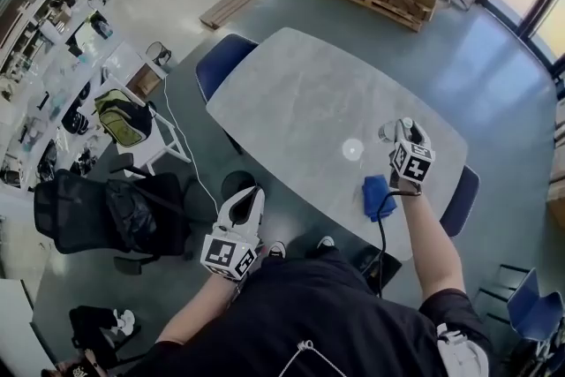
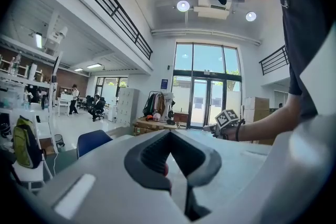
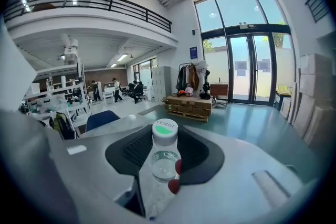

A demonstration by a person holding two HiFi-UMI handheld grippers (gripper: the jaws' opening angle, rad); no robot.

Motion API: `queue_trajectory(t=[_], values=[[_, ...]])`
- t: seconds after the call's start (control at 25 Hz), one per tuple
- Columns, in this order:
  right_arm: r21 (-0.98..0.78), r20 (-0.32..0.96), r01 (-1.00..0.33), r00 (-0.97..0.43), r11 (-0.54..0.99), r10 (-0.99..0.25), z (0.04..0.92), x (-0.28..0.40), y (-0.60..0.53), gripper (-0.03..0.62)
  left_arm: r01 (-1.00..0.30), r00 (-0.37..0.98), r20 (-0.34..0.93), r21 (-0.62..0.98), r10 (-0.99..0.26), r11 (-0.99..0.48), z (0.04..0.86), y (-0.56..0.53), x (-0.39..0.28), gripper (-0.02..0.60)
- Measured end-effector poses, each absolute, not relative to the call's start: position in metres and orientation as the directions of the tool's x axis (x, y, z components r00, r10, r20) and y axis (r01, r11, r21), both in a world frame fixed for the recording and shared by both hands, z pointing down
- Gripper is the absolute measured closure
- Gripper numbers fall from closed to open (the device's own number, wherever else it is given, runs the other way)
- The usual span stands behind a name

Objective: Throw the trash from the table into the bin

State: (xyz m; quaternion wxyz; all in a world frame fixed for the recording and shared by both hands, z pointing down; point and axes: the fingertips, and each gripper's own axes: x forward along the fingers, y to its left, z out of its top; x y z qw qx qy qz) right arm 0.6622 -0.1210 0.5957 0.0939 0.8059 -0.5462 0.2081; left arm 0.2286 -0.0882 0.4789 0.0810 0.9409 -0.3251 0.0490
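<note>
1. Head view: your right gripper (image 1: 404, 133) is right of centre in the frame, above the grey table (image 1: 300, 93), with a clear bottle (image 1: 387, 134) at its tip.
   - Just below it in the frame a blue cloth (image 1: 378, 197) lies close to the table's near edge.
   - A small white disc (image 1: 352, 149) lies on the top to the bottle's left.
   - Your left gripper (image 1: 250, 194) is at lower centre-left, off the table's edge. Its tip is just beside the dark round bin (image 1: 233, 181), which stands on the floor against that edge.
   - One blue chair (image 1: 221, 62) is tucked in at the table's upper left.
   - A black office chair (image 1: 106, 212) stands at the frame's left.

2. Left gripper view: your left fingers are together, with their tips meeting at the centre of the frame and nothing held between them.
   - The table top spreads out beyond them.
   - At middle right your right forearm (image 2: 262, 122) reaches in over the table with its marker cube.
   - The blue chair shows at lower left.

3. Right gripper view: your right fingers are clamped on the bottle (image 3: 164, 161).
   - The bottle stands upright in the lower centre of the frame, with its clear body pressed between the black pads.
   - Its white cap (image 3: 165, 131), which has a green patch on top, rises just past the fingertips.
   - Behind it the table top runs towards the upper left.
   - A pallet of cardboard boxes (image 3: 189, 105) sits on the floor at centre.
   - Tall glass doors (image 3: 244, 71) fill the upper right.
</note>
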Motion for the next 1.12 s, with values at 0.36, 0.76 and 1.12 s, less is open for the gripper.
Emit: queue_trajectory(t=[0.36, 0.76, 1.12], values=[[-0.17, 0.351, -0.932, 0.245, -0.319, -0.904, 0.514, 0.553, -0.052, 0.421, -0.526, 0.85, 0.094, 0.133, -0.518, -0.84, 0.465, -0.096, 0.248, 0.581], [-0.212, 0.322, -0.944, 0.178, -0.254, -0.93, 0.488, 0.47, -0.006, 0.419, -0.507, 0.862, 0.108, 0.137, -0.496, -0.851, 0.466, -0.083, 0.231, 0.581], [-0.228, 0.328, -0.963, 0.065, -0.146, -0.943, 0.494, 0.43, -0.024, 0.42, -0.593, 0.805, 0.125, 0.145, -0.58, -0.792, 0.467, -0.078, 0.191, 0.581]])
